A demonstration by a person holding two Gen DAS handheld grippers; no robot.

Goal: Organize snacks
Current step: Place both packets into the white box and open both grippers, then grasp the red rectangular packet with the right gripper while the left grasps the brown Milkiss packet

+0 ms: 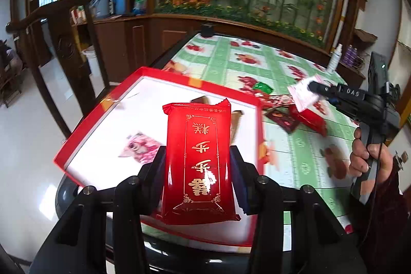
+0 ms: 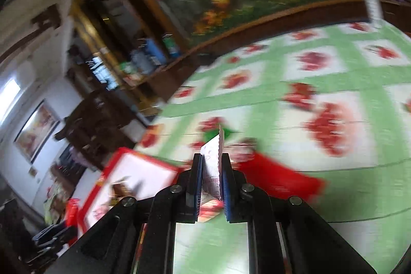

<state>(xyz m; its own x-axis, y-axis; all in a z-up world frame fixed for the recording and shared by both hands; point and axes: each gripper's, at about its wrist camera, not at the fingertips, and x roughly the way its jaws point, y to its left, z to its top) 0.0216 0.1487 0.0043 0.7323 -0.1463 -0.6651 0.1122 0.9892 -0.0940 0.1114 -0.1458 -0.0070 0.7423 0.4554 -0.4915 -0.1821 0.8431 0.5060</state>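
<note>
Red box point(image 1: 77, 135), white inside, at table's point(image 1: 303, 161) left edge; pink packet point(image 1: 141, 148) near its left wall. Left gripper point(image 1: 197, 158) clamped on red packet point(image 1: 199, 158), held over box. Loose snacks point(image 1: 290, 117) beside box's right edge. Right gripper point(image 2: 211, 166) pinching white packet point(image 2: 213, 158) above tablecloth.
</note>
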